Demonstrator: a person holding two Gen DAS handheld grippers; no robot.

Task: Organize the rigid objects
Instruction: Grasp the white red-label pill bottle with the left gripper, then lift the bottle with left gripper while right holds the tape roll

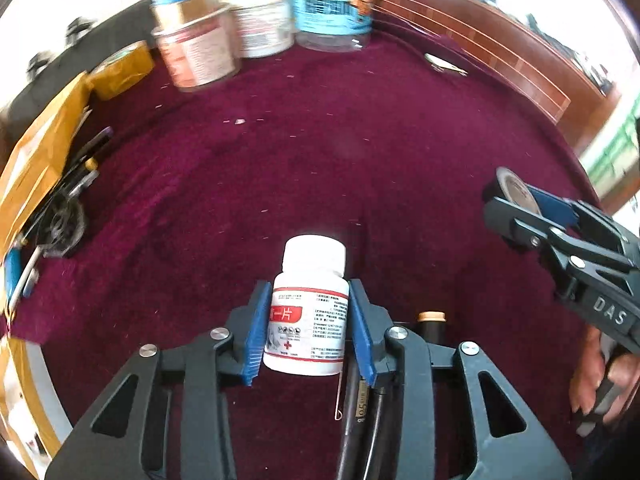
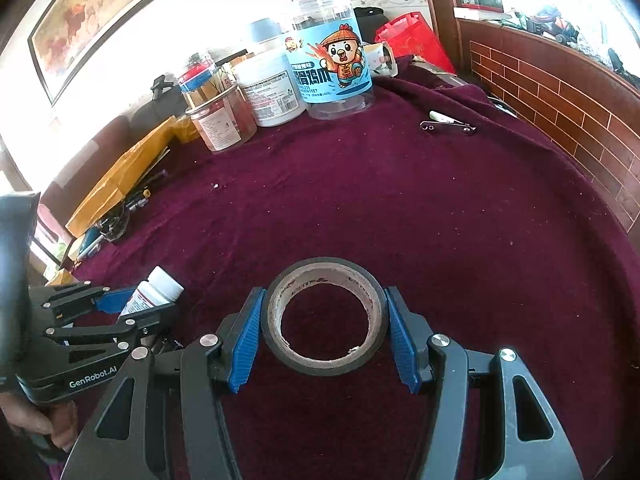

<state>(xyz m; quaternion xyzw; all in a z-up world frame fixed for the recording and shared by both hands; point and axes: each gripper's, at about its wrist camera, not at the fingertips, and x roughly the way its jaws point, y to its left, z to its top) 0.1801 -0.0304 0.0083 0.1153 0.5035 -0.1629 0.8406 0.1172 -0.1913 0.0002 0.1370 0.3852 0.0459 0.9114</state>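
On a table draped in a dark maroon cloth (image 2: 400,208), the left gripper (image 1: 308,320) has its blue ribbed pads pressed against both sides of a small white plastic pill bottle (image 1: 310,308) with a white cap and a red-and-white label; the bottle sits between the fingers with its cap pointing away from the camera, and in the right wrist view it is tilted, cap upward. The right gripper (image 2: 324,328) clasps a roll of black tape (image 2: 325,316) with a pale cardboard core across its outer rim, the roll's hole facing the camera and the maroon cloth visible through it. The two grippers sit near each other at the front of the table. At the far edge stand a tall clear plastic jar with a blue cartoon-chicken label (image 2: 330,68), a white plastic tub (image 2: 272,92) and a clear jar with brownish contents (image 2: 222,122), close together in a row. A yellow padded envelope (image 2: 120,176) lies at the left edge, and a small metal nail clipper (image 2: 448,125) lies near the brick-patterned wall (image 2: 560,100).
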